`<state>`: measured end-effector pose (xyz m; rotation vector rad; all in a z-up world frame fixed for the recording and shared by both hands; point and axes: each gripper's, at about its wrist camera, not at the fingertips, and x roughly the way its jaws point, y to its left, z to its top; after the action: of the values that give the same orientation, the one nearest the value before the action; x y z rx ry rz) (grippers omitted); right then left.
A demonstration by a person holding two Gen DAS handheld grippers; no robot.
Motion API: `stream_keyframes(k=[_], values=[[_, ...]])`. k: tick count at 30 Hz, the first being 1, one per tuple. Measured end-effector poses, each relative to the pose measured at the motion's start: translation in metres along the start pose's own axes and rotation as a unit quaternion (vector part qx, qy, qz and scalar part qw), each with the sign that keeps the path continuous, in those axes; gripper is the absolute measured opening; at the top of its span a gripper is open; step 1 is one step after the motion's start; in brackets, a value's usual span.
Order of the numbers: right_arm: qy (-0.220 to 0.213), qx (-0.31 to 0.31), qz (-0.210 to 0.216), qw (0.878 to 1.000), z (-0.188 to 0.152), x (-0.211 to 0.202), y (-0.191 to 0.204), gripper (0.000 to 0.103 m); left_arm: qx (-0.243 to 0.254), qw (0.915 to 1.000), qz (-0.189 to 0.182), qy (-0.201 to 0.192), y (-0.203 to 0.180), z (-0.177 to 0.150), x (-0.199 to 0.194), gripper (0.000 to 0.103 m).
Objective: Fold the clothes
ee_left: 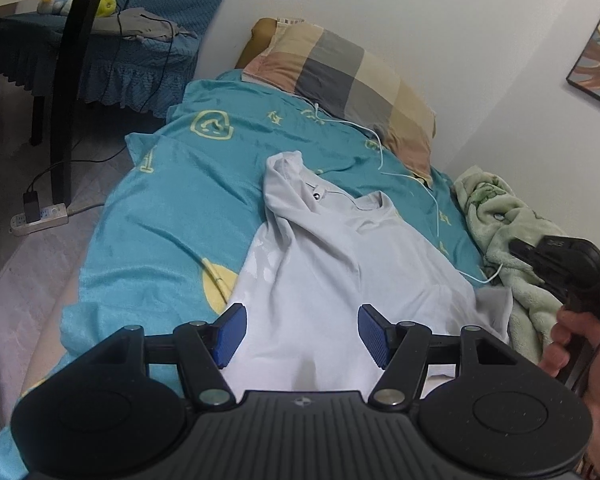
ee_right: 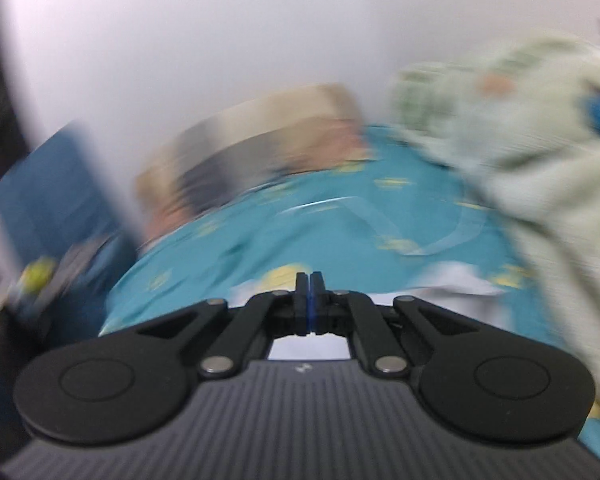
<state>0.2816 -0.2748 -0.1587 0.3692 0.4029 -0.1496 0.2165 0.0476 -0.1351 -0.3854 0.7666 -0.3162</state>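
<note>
A pale grey T-shirt (ee_left: 332, 256) lies on the teal bedsheet (ee_left: 172, 208), collar toward the pillow, its left sleeve folded over the body. My left gripper (ee_left: 302, 332) is open above the shirt's lower part, blue pads apart, holding nothing. My right gripper (ee_right: 310, 300) is shut with its pads pressed together and nothing visible between them; its view is heavily motion-blurred. It also shows in the left wrist view (ee_left: 556, 264) at the right, held by a hand above the green blanket. A white strip of the shirt (ee_right: 456, 280) shows past the right gripper.
A checked pillow (ee_left: 340, 80) lies at the head of the bed by the white wall. A crumpled green fleece blanket (ee_left: 508, 224) sits at the bed's right side. A white cable (ee_left: 436, 200) runs across the sheet. A covered chair (ee_left: 100, 64) and a power strip (ee_left: 40, 220) are at the left.
</note>
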Motion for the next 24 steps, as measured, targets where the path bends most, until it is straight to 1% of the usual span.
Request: stream_keyframes(k=[1,3,4,5,7,8,10,12,14,15,17,19,21,22,23,24], values=[[0.012,-0.031,0.025,0.999,-0.01,0.003,0.021,0.003,-0.005,1.0,0.0,0.0,0.003,0.001,0.0,0.064],[0.054,-0.079,0.065,0.993,-0.036,0.013,0.055,0.003,-0.014,0.9999,0.002,0.0,0.007,0.001,0.001,0.064],[0.073,-0.102,0.076,0.989,-0.049,0.018,0.066,0.003,-0.018,0.9998,0.003,0.0,0.009,0.002,0.002,0.064],[0.078,-0.124,0.078,0.986,-0.058,0.019,0.072,0.003,-0.019,0.9998,0.003,0.002,0.01,0.001,0.003,0.064],[0.069,-0.15,0.074,0.983,-0.064,0.016,0.072,0.003,-0.02,0.9998,0.003,0.006,0.012,0.0,0.004,0.064],[0.067,-0.144,0.065,0.985,-0.059,0.014,0.064,0.004,-0.02,0.9998,0.002,0.006,0.011,0.0,0.005,0.064],[0.066,-0.108,0.036,0.991,-0.043,0.008,0.04,0.004,-0.018,0.9998,0.0,0.007,0.009,0.0,0.007,0.064],[0.06,-0.057,-0.016,0.996,-0.024,-0.004,0.004,0.004,-0.018,0.9998,-0.003,0.009,0.007,-0.001,0.008,0.064],[0.057,0.002,-0.073,0.996,-0.007,-0.013,-0.033,0.005,-0.018,0.9998,-0.005,0.011,0.006,-0.002,0.008,0.064],[0.06,0.032,-0.103,0.992,0.0,-0.011,-0.052,0.006,-0.017,0.9998,-0.006,0.012,0.005,-0.002,0.008,0.064],[0.071,0.09,-0.156,0.981,0.007,-0.019,-0.089,0.007,-0.016,0.9998,-0.008,0.012,0.003,-0.003,0.007,0.065],[0.084,0.142,-0.18,0.97,0.004,-0.021,-0.121,0.008,-0.013,0.9998,-0.009,0.014,0.001,-0.004,0.007,0.065],[0.107,0.189,-0.19,0.957,-0.007,-0.017,-0.143,0.021,-0.009,0.9998,-0.009,0.016,-0.001,-0.006,0.007,0.065],[0.12,0.213,-0.194,0.95,-0.013,-0.013,-0.153,0.032,-0.007,0.9998,-0.009,0.018,-0.001,-0.007,0.008,0.065],[0.131,0.234,-0.196,0.943,-0.019,-0.01,-0.162,0.036,-0.005,0.9997,-0.009,0.02,-0.002,-0.008,0.009,0.065],[0.136,0.249,-0.195,0.939,-0.024,-0.006,-0.166,0.036,-0.003,0.9997,-0.008,0.022,-0.002,-0.009,0.01,0.065]])
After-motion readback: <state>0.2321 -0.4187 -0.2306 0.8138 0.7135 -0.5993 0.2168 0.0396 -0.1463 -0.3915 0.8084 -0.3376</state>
